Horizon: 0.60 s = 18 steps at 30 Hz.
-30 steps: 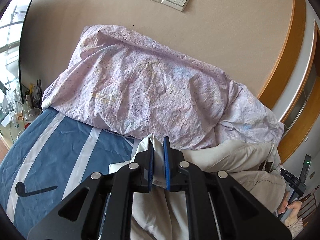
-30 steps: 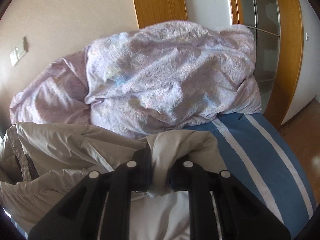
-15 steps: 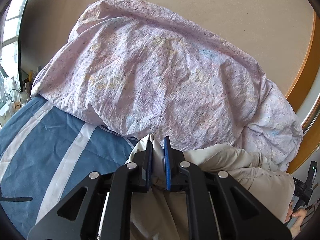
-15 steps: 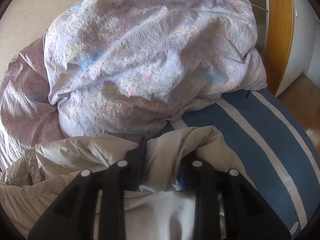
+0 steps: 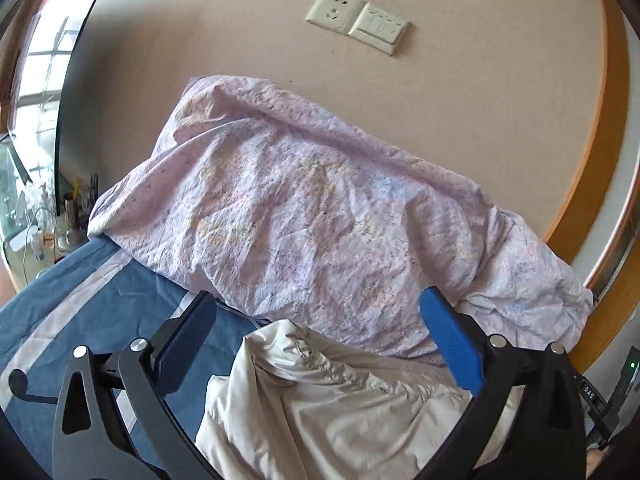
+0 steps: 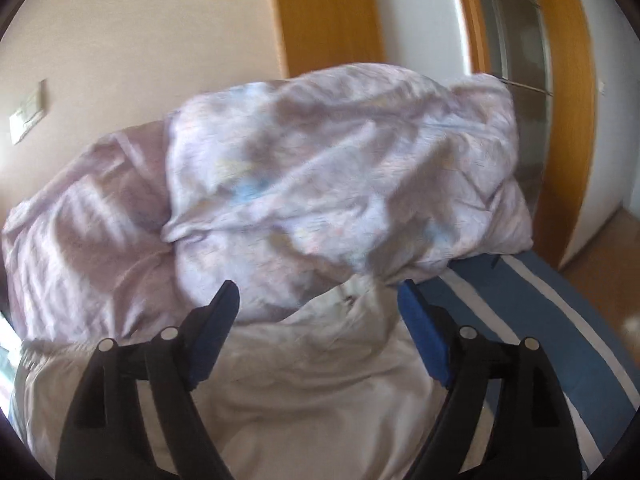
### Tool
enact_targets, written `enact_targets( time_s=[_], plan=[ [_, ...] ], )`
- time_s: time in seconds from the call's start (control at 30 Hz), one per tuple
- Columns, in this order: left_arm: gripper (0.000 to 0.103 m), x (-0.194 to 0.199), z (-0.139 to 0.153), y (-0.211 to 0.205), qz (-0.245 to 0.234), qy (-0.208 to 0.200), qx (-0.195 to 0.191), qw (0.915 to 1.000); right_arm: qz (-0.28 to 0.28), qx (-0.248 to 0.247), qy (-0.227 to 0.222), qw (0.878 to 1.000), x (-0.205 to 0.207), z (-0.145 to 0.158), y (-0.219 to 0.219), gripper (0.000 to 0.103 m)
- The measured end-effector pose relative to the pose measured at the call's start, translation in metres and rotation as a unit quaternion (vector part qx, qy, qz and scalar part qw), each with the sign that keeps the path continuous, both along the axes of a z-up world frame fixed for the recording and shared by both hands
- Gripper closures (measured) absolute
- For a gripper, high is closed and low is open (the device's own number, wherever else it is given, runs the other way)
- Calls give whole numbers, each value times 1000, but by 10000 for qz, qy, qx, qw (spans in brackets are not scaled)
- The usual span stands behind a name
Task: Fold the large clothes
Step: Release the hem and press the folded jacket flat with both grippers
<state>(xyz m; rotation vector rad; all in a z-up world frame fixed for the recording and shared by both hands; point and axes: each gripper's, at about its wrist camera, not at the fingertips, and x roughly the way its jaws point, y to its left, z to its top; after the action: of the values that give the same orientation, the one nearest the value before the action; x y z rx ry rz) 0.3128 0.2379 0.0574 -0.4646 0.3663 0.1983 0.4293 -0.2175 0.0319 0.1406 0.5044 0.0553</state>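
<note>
A pale beige padded jacket [image 5: 340, 404] lies crumpled on the blue striped bed cover [image 5: 80, 312]. In the left wrist view my left gripper [image 5: 318, 312] hangs over its far edge, jaws opening wide, and the cloth lies below and between the fingers, untouched by the pads. The right wrist view is blurred. There my right gripper [image 6: 318, 294] is also opening, with the jacket [image 6: 304, 380] bunched loosely between its blue pads [image 6: 420, 332] and not pinched.
A big pink-lilac duvet [image 5: 320, 220] is heaped against the wall just beyond the jacket, also filling the right wrist view as the duvet [image 6: 320, 184]. A socket and switch plate [image 5: 358, 20] sit on the wall. Cluttered bedside items [image 5: 44, 216] stand far left; wooden door frame [image 6: 568, 120] at right.
Both grippers have let go of the jacket edge and spread their jaws wide. Both have drawn back from the duvet since half a second ago, and the jacket has dropped onto the bed.
</note>
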Motion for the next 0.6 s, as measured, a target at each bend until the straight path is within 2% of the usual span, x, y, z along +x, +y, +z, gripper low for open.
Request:
enact_targets(
  time_s=[0.13, 0.27, 0.43, 0.6],
  plan=[
    [1, -32, -3, -45, -444, 2, 497, 9978, 980, -27, 73, 9952, -45, -6, 34, 22],
    [1, -50, -19, -96, -785, 147, 1140, 9903, 1598, -425, 146, 9861, -76, -21, 78, 23],
    [1, -32, -43, -122, -756, 491, 1644, 9823, 1622, -779, 393, 9829, -69, -41, 109, 24],
    [1, -2, -72, -122, -527, 1022, 1735, 9781, 1310, -1023, 767, 9831, -45, -65, 122, 25]
  ],
)
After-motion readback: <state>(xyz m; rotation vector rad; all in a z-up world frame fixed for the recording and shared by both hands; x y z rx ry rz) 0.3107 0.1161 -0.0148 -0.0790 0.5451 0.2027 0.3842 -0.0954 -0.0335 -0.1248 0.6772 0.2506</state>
